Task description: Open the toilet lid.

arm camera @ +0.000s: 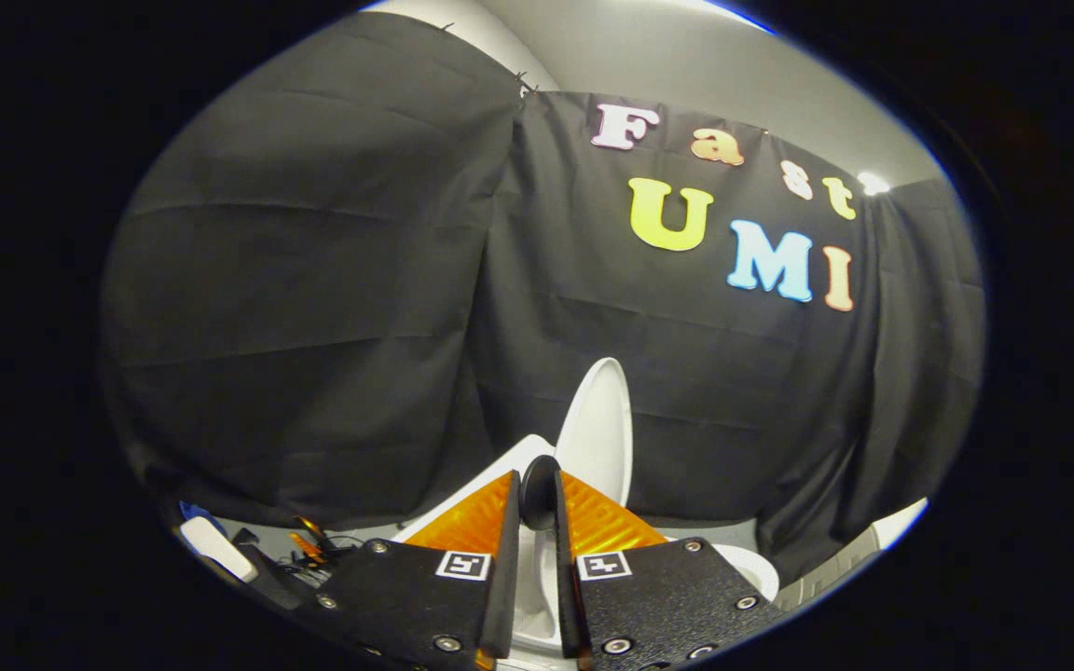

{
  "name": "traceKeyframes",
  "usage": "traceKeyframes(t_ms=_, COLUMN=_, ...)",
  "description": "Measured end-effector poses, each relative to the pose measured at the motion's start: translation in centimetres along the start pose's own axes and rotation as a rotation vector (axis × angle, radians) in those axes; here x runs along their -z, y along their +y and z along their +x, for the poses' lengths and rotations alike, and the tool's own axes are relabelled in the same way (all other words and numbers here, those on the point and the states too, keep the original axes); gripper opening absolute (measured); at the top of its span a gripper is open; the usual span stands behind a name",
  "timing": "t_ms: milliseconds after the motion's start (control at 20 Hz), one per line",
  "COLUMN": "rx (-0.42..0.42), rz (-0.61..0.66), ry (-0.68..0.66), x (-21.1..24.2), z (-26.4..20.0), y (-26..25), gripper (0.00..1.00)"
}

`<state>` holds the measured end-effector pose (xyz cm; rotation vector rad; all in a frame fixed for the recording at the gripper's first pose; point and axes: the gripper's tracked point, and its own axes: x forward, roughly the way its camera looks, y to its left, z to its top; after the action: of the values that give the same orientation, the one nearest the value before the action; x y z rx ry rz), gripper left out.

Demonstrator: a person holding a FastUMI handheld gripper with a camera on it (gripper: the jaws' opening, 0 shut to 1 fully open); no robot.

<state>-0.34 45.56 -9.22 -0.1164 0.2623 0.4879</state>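
The white toilet lid (598, 438) stands raised, nearly upright, just beyond my fingertips against the black cloth wall. A dark rounded tab (540, 485) at the lid's lower edge sits between the fingertips, and my gripper (538, 499) is shut on it with both fingers pressing its sides. Behind the left finger is a white part of the toilet (518, 454). White porcelain of the bowl (533, 596) shows in the narrow gap between the fingers, and the seat rim (751, 562) shows to the right of the right finger.
Black cloth hangs close behind and on both sides of the toilet. On the floor to the left lie a white object (215, 550), orange clips with cables (309, 540) and something blue (192, 511). A white ledge (891, 527) sits low on the right.
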Motion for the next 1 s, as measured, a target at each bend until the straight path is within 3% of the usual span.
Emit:
traceKeyframes(t_ms=50, rx=-0.009, rz=0.031, ry=-0.025, x=-0.9, z=-1.2, y=-0.5, gripper=0.21)
traceKeyframes(t_ms=100, rx=-0.011, rz=0.053, ry=-0.050, x=-1.7, z=-2.2, y=-1.3, gripper=0.33)
traceKeyframes(t_ms=300, rx=-0.022, rz=0.072, ry=-0.164, x=-5.0, z=-6.8, y=-4.9, gripper=0.94)
traceKeyframes(t_ms=600, rx=0.087, rz=0.101, ry=-0.299, x=-5.9, z=-11.8, y=-16.6, gripper=0.95)
traceKeyframes(t_ms=1000, rx=0.277, rz=0.091, ry=-0.257, x=-1.1, z=-17.6, y=-31.6, gripper=0.95)
